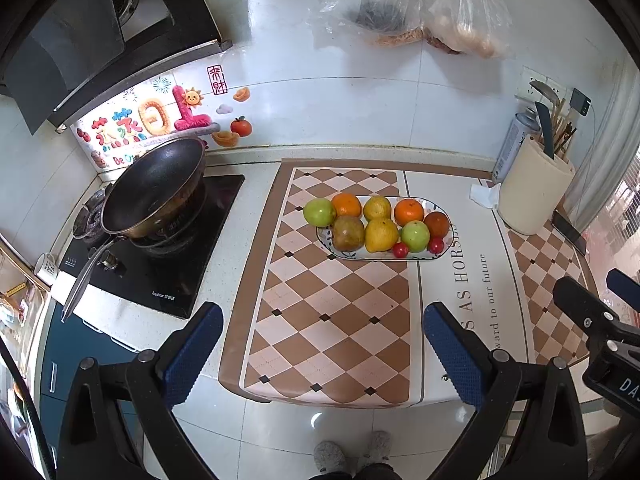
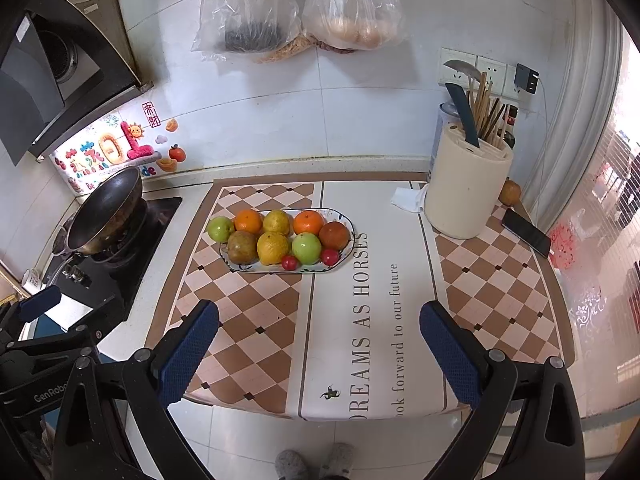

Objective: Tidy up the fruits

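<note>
You are holding both tongs back from the counter (image 2: 400,240), above its near edge, with nothing between the fingers.

Counter: a checked mat (image 2: 256,320) is covering it and is lying ahead of both tongs.

Wok (image 1: 156,188): it is sitting tilted on the gas hob (image 1: 168,276), far ahead and to the left of the left tongs.

Utensil holder (image 2: 466,188): it is standing upright, ahead and to the right of the right tongs, with a phone (image 2: 526,232) lying just beside it on the right.

Plate (image 2: 344,254): it is resting on the mat, well ahead of both tongs, straight ahead of the left pair and ahead-left of the right pair. It is carrying the fruit in two rows. One green apple (image 2: 220,229) is sitting at the left end, overhanging the rim; a second green apple (image 2: 306,249) is sitting in the near row. Two oranges (image 2: 248,221) are lying in the far row. Two small red fruits (image 2: 289,263) are lying at the near rim.

Left tongs (image 1: 320,354): jaws are standing wide apart, gripping nothing.

Right tongs (image 2: 318,354): jaws are standing wide apart, gripping nothing.
</note>
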`<move>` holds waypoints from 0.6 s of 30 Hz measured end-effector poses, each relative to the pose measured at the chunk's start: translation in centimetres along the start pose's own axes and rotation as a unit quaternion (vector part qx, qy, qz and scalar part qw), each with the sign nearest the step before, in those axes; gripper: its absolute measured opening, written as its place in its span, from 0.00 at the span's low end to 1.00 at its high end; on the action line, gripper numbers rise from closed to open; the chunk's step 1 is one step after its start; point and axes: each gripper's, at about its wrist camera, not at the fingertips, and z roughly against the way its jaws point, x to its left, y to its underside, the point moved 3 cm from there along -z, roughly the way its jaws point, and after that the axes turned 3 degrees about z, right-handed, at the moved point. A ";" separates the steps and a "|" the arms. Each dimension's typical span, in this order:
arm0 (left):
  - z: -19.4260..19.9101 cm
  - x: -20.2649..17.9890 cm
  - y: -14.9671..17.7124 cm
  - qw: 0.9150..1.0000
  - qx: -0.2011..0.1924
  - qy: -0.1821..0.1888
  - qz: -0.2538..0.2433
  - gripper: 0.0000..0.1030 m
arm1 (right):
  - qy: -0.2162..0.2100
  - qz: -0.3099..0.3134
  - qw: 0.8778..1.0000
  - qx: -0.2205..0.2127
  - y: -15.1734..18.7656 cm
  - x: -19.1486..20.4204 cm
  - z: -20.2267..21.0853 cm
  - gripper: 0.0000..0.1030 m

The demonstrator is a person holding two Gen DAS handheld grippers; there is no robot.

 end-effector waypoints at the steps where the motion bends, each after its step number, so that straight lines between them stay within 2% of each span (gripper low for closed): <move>1: 0.0 0.0 0.0 1.000 -0.001 0.000 0.000 1.00 | 0.000 0.001 1.000 0.000 -0.1 0.0 0.0 0.99; 18: 0.3 0.6 0.1 1.000 -0.004 0.003 0.007 1.00 | 0.001 0.000 1.000 -0.001 0.0 0.1 0.5 0.99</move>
